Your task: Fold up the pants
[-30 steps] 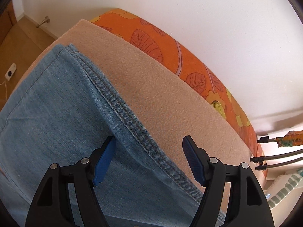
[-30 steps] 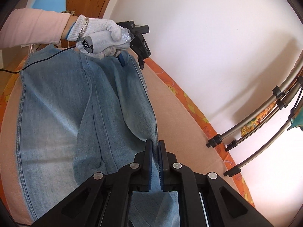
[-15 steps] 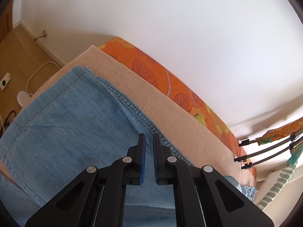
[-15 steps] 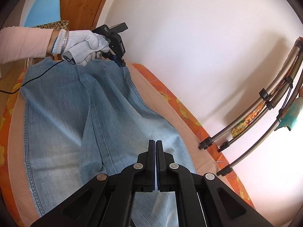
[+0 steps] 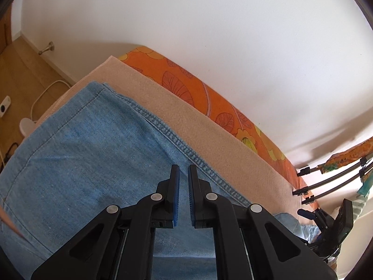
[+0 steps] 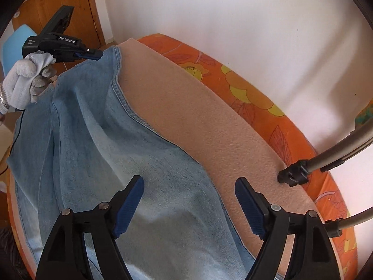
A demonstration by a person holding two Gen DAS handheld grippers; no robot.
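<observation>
Light blue denim pants [image 6: 98, 154] lie flat along a beige blanket [image 6: 198, 126] on an orange flowered bed. In the left wrist view the pants [image 5: 88, 154] fill the lower left, their stitched seam edge running diagonally. My left gripper [image 5: 183, 170] hovers over that seam with its blue pads nearly together and nothing between them; it also shows in the right wrist view [image 6: 93, 54] at the far end of the pants. My right gripper [image 6: 188, 184] is open and empty above the near part of the pants; it shows in the left wrist view [image 5: 310, 214].
White wall runs behind the bed [image 5: 209, 98]. Metal drying-rack rods [image 6: 326, 161] with black clips reach in from the right, just above the blanket. Wooden floor with a white cable [image 5: 44, 93] lies beyond the bed's far end. A wooden door [image 6: 58, 0] stands at far left.
My right gripper has opened and let go of the pants, which now lie flat. My left gripper closed about half a second ago and has stayed shut, moving slightly.
</observation>
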